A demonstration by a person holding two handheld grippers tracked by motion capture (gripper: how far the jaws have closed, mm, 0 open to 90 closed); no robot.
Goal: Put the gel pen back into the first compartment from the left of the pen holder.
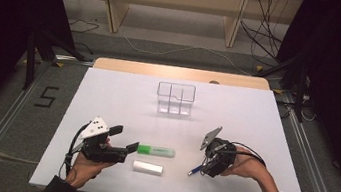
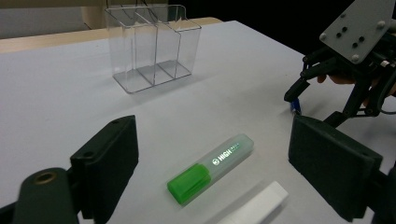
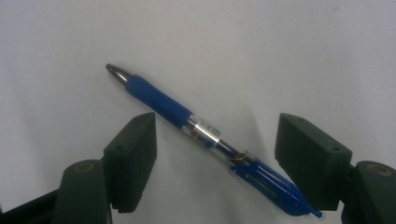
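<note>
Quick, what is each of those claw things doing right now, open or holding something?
Left gripper: open, holding nothing; the green highlighter lies on the table between its jaws.
Right gripper: open over the blue pen, not gripping it.

Left hand-held gripper (image 2: pixel 212 154) with jaws wide apart over the white counter (image 2: pixel 56 93), green highlighter (image 2: pixel 211 169) lying between them, white eraser (image 2: pixel 257 205) just beside it, clear three-compartment organizer (image 2: pixel 152 44) farther off, right hand-held gripper (image 2: pixel 317 100) lowered at a blue pen tip (image 2: pixel 294 107)

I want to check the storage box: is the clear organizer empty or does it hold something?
Empty. The clear organizer stands upright, and its compartments show only bare walls; the highlighter and pen lie on the table.
</note>
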